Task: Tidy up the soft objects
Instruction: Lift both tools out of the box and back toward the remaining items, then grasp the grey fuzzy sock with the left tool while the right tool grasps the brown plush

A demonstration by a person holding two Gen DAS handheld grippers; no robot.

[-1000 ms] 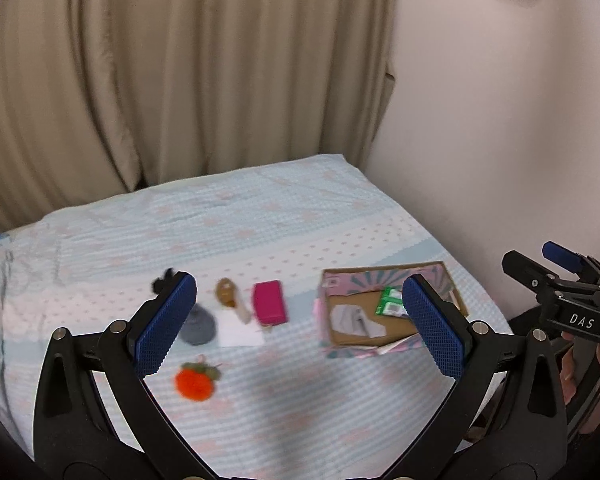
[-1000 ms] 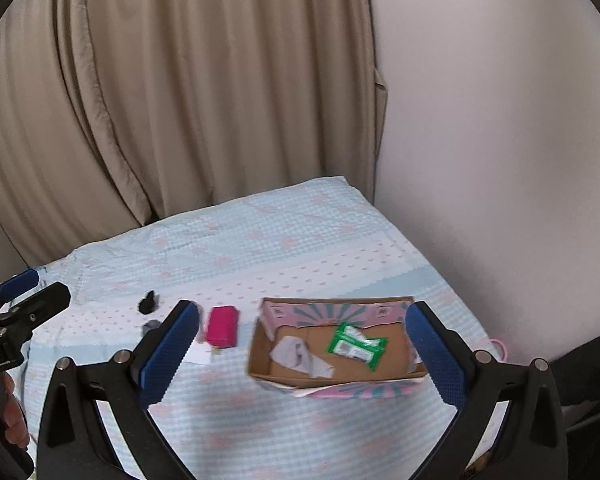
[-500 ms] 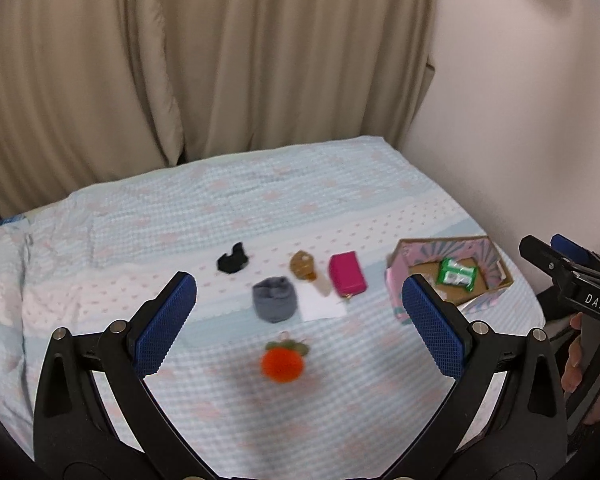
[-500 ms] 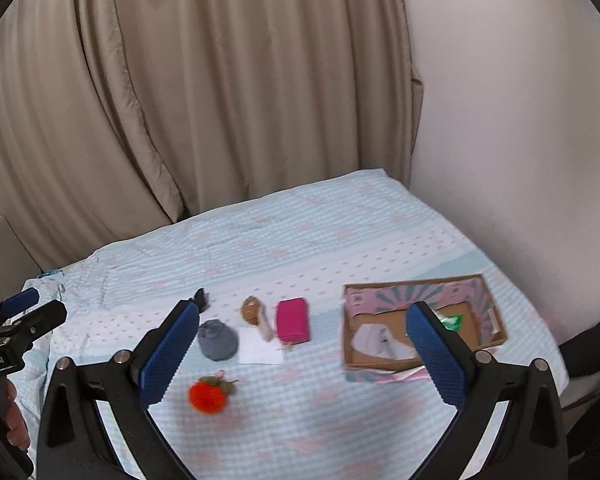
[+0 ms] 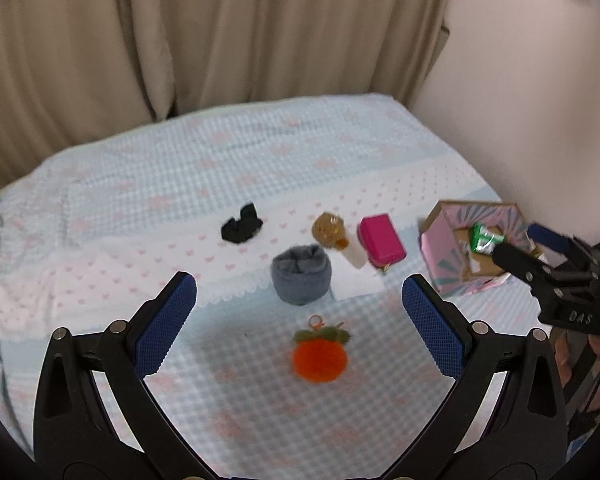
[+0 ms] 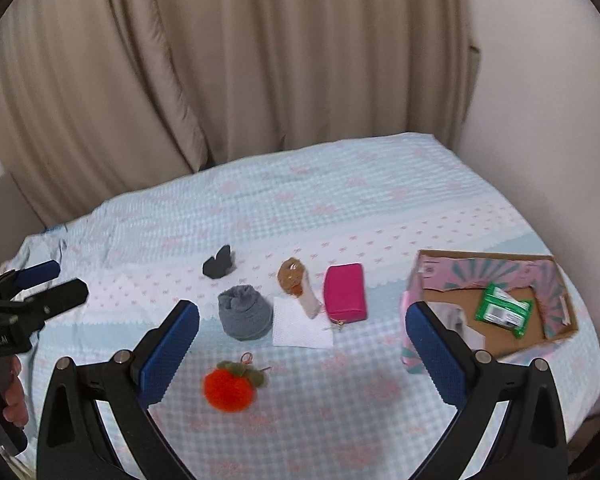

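Observation:
Soft things lie in a loose group on the bed: an orange plush fruit (image 5: 320,354) (image 6: 231,385), a grey rolled sock (image 5: 301,279) (image 6: 245,317), a black cloth item (image 5: 241,224) (image 6: 218,266), a brown plush charm (image 5: 329,229) (image 6: 292,276), a pink pouch (image 5: 381,237) (image 6: 345,292) and a white tissue (image 6: 301,323). A cardboard box (image 5: 443,248) (image 6: 420,276) at the right holds a green packet (image 6: 502,309). My left gripper (image 5: 300,312) is open and empty above the plush fruit. My right gripper (image 6: 302,350) is open and empty above the bed.
The bed (image 6: 360,200) has a light blue checked cover. Beige curtains (image 6: 220,60) hang behind it and a pale wall (image 6: 540,100) runs along its right side. The bed's right edge lies just past the box.
Both views have swung left from the box toward the group of soft things and moved closer. Both grippers stay open.

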